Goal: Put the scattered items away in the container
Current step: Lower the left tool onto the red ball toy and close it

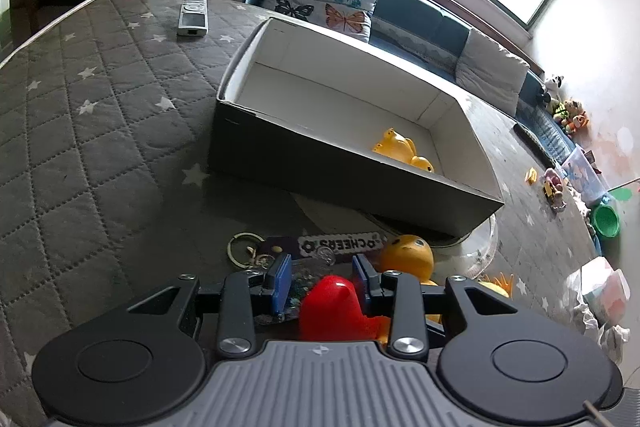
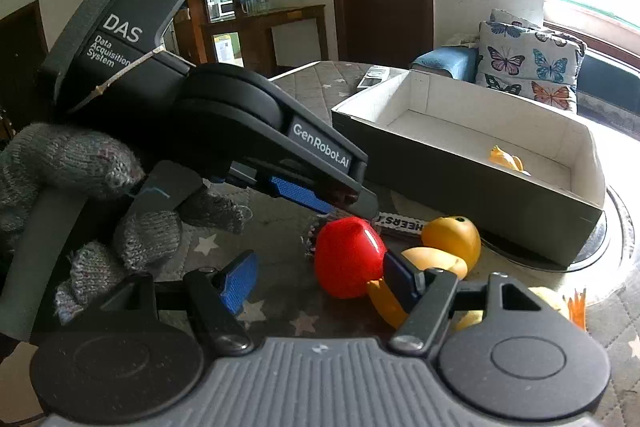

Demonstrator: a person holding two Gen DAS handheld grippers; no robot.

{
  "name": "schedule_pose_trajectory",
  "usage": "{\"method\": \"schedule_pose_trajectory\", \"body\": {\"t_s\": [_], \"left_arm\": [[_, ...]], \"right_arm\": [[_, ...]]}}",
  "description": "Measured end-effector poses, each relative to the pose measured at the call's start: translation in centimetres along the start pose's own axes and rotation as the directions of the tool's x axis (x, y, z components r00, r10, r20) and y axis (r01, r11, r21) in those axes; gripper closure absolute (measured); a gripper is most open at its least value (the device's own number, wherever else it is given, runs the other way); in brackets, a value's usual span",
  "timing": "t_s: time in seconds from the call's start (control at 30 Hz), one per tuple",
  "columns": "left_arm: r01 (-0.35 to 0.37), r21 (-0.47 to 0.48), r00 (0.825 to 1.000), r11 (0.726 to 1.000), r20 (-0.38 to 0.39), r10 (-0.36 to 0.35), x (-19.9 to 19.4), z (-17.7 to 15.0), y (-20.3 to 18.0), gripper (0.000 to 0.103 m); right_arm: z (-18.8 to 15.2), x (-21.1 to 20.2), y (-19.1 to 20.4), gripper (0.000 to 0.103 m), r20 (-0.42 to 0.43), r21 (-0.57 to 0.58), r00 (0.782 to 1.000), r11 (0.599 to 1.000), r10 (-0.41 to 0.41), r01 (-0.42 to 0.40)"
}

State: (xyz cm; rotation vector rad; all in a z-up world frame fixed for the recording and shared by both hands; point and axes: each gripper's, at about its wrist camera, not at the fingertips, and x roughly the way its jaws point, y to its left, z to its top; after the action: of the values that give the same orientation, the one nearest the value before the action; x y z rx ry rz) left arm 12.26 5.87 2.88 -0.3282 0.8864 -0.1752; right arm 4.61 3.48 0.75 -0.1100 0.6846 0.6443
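Right under the lens sits the red toy (image 1: 336, 301), a glossy rounded piece framed by the blue pads of the left gripper (image 1: 322, 281); the jaws stand apart on either side of it, one pad close to its right flank, and I cannot see a firm pinch, so call that gripper open and poised. The right gripper (image 2: 320, 277) is spread wide too, one blue pad well to the left, the other tucked against the red toy and the orange duck (image 2: 450, 241), holding nothing. Progress, as I read it: early going. One yellow toy (image 1: 402, 149) lies inside the box (image 1: 344, 167), white within and dark outside, which stands on the quilted star-patterned bench (image 1: 100, 115). Outside it, just in front of its near wall, wait the red toy, the orange duck, a keyring (image 1: 244, 249) with a dark tag, and a strip label (image 1: 340, 243) reading "CHEERS", seen upside down from the left wrist. A white remote (image 1: 193, 17) lies well apart beyond the box, and whether it counts as clutter I cannot tell. Writing on the rig is crisp from the right wrist: "DAS, Data Acquisition System" on the grey housing (image 2: 116, 39) and "GenRobot.AI" on the black arm of the left gripper.
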Motion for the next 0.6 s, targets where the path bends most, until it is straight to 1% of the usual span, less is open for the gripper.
{"method": "schedule_pose_trajectory", "body": {"t_s": [0.13,0.27,0.4,0.5,0.6], "left_arm": [[-0.006,-0.010,1.000,1.000,0.006,0.006,-0.1,0.2,0.4,0.067],[-0.001,-0.005,1.000,1.000,0.002,0.001,-0.1,0.2,0.4,0.067],[0.007,0.003,1.000,1.000,-0.010,-0.007,0.1,0.1,0.2,0.067],[0.016,0.003,1.000,1.000,-0.018,-0.015,0.3,0.0,0.1,0.067],[0.016,0.003,1.000,1.000,-0.019,-0.016,0.3,-0.1,0.1,0.067]], "right_arm": [[0.0,0.2,0.3,0.032,-0.007,-0.006,1.000,1.000,0.025,-0.025],[-0.5,1.1,0.3,0.032,-0.043,0.000,0.999,0.999,0.034,-0.034],[-1.0,1.4,0.3,0.032,-0.060,-0.005,0.998,1.000,0.026,-0.027],[-1.1,1.8,0.2,0.032,-0.065,-0.005,0.998,1.000,-0.009,0.009],[-1.2,2.3,-0.1,0.032,-0.073,0.002,0.997,1.000,-0.025,0.025]]}}
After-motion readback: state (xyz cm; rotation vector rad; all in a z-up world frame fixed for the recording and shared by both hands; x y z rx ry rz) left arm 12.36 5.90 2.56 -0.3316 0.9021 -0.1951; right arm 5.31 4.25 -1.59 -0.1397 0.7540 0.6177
